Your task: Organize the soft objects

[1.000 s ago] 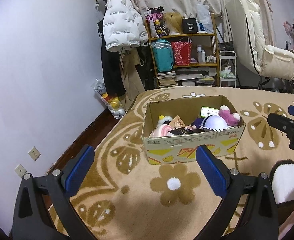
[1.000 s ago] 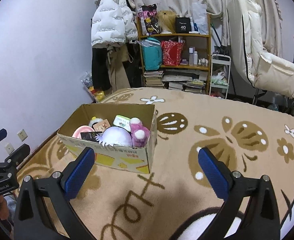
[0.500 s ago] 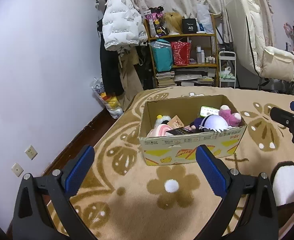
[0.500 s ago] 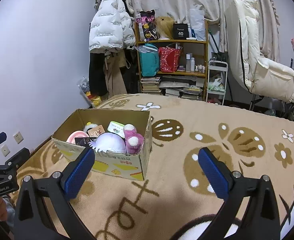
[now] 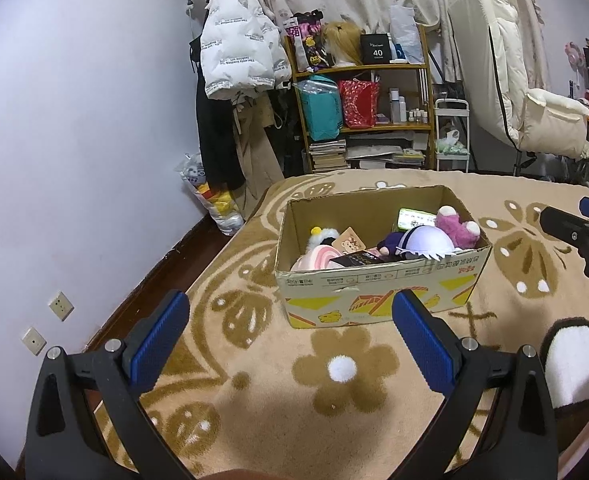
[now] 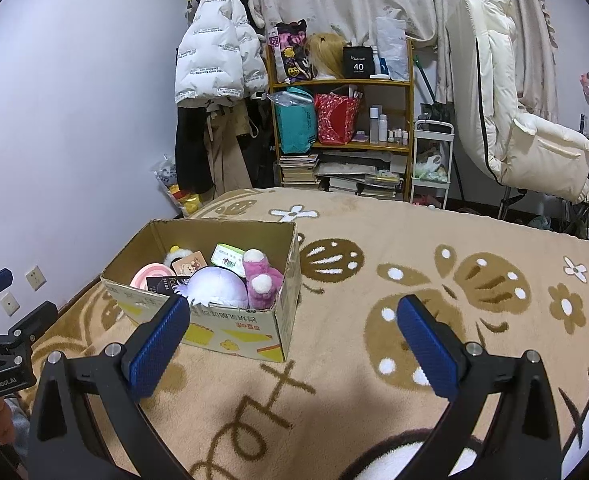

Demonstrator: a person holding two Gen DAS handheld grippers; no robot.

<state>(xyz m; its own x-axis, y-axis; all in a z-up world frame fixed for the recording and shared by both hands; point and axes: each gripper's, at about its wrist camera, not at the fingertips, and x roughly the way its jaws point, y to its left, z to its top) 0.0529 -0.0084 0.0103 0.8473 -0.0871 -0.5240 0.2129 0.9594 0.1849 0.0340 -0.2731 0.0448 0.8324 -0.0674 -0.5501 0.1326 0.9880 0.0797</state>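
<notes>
Nearest the cameras, both tongs hung above the patterned blanket with nothing in them. The left tongs (image 5: 290, 334) stood spread wide, the blue pads well apart, aimed at the front wall of the cardboard box (image 5: 378, 300). The right tongs (image 6: 292, 338) were just as wide, and pointed past the box's right corner at bare blanket (image 6: 414, 248) — a waiting stance, judged by the empty gap in each.

A little farther off sat the box, open-topped, on the blanket-covered bed, its flaps out of the way so that things could be dropped in or lifted out from above. Inside lay the soft things: a pale lavender plush (image 6: 214, 286) against the front wall, a magenta plush (image 6: 260, 280) at the right end, a pink rounded toy (image 5: 314, 260) at the left. Cards and a green packet (image 6: 228, 256) lay among them. No soft thing showed loose on the blanket. This would fit either toys already gathered or a box about to be sorted through.

Beyond stood a shelf (image 6: 342, 120) and a hung white jacket (image 6: 214, 60).
</notes>
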